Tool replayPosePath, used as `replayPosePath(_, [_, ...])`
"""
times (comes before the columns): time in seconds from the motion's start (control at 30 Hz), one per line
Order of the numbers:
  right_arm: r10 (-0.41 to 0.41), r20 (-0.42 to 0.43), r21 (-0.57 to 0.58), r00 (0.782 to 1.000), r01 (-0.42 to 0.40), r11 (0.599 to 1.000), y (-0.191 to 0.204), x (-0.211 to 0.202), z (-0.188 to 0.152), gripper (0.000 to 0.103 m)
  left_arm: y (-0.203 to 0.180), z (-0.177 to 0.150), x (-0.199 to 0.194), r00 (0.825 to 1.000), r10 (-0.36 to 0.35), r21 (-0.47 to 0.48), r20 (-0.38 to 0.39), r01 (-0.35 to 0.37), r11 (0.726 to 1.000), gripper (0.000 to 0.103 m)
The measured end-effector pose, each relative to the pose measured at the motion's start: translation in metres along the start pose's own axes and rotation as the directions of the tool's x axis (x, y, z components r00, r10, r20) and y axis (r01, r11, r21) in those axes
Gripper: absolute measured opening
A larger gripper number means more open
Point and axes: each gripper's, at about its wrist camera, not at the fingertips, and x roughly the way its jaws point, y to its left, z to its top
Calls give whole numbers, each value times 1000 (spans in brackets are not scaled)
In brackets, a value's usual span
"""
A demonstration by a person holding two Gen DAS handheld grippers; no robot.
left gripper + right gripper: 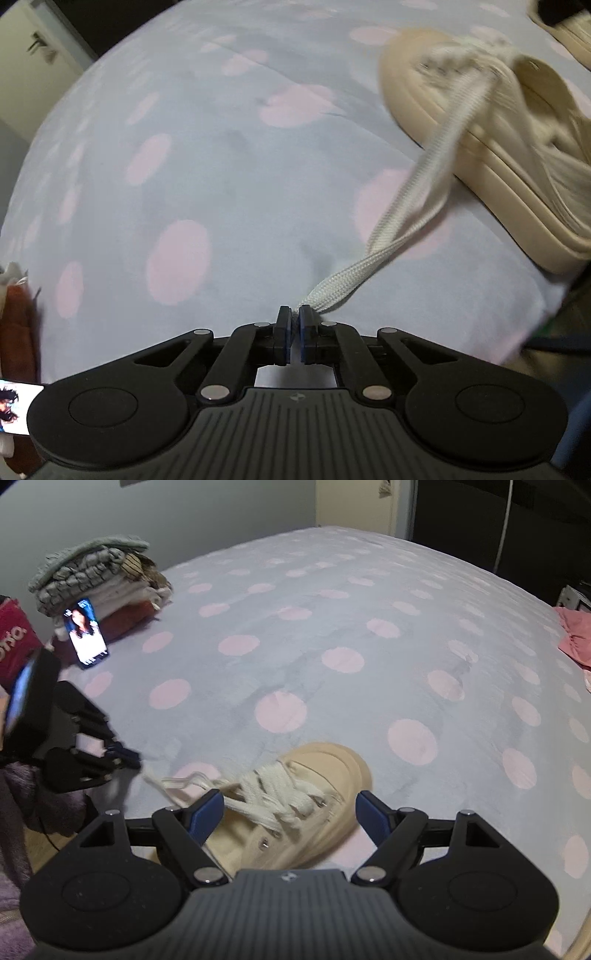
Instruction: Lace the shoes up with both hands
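So the left gripper [294, 325] has its jaws pinched right down on the lace [417, 192], which runs taut up and to its right into the shoe [480, 122]. The right gripper [290, 814] sits wide open with nothing in it, its blue pads either side of the shoe's laced top but not clearly touching it. The shoe lies on the spotted blanket [332, 627], directly under and ahead of the right gripper.

What I'd worry about: the shoe isn't pinned by anything, so a harder tug on the lace probably just drags or tips the whole shoe toward the left gripper instead of snugging the eyelets. Only a short bit of lace sits between the pads too, so it could slip out under tension. And the left gripper looks near the bed edge on its right, with the shoe's heel close to that edge too, so a sideways pull might take the shoe off.

Room-wise, loads of bare blanket ahead of both grippers. To the far left of the right gripper there's a phone [85, 633] propped against a clothes pile [96, 572], well apart from the shoe.
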Motion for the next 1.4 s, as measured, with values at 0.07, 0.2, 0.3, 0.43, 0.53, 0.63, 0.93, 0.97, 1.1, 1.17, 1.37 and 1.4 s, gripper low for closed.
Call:
replayPosePath(0.07, [30, 17, -27, 999, -29, 999, 7, -1, 4, 81, 4, 0, -2, 1000, 9, -26, 16, -9, 1000, 2])
replayPosePath(0.2, [63, 12, -128, 998, -61, 990, 28, 5, 10, 81, 13, -2, -7, 998, 40, -71, 53, -36, 997, 2])
replayPosePath(0.3, [77, -19, -204, 997, -79, 976, 45, 17, 13, 79, 17, -4, -12, 997, 41, -98, 70, -34, 995, 2])
replayPosePath(0.43, [82, -74, -265, 994, -98, 959, 60, 35, 16, 68, 19, -3, -20, 994, 56, -115, 89, -46, 992, 2])
replayPosePath(0.53, [76, -109, -303, 991, -106, 947, 67, 46, 17, 59, 21, -3, -26, 993, 74, -132, 95, -62, 989, 2])
replayPosePath(0.63, [64, -138, -349, 988, -109, 931, 72, 54, 18, 50, 29, -1, -28, 993, 56, -180, 100, -37, 983, 3])
replayPosePath(0.93, [19, -200, -471, 980, -114, 875, 84, 73, 16, 15, 45, -7, -31, 994, 30, -291, 108, 3, 957, 4])
replayPosePath(0.97, [34, -204, -462, 978, -127, 878, 83, 72, 17, 15, 45, -8, -30, 994, 36, -288, 104, -5, 958, 4])
replayPosePath(1.1, [127, -226, -445, 966, -218, 869, 87, 66, 20, 11, 39, -6, -25, 993, 92, -250, 76, -71, 966, 4])
replayPosePath(1.17, [185, -253, -444, 950, -284, 850, 92, 65, 18, 9, 41, -7, -26, 991, 105, -265, 82, -80, 961, 4])
replayPosePath(1.37, [232, -333, -472, 914, -375, 798, 110, 70, 6, 12, 57, -11, -35, 984, 139, -381, 115, -85, 921, 24])
replayPosePath(1.4, [232, -337, -468, 913, -376, 800, 110, 70, 5, 13, 59, -12, -36, 984, 131, -396, 119, -74, 915, 25])
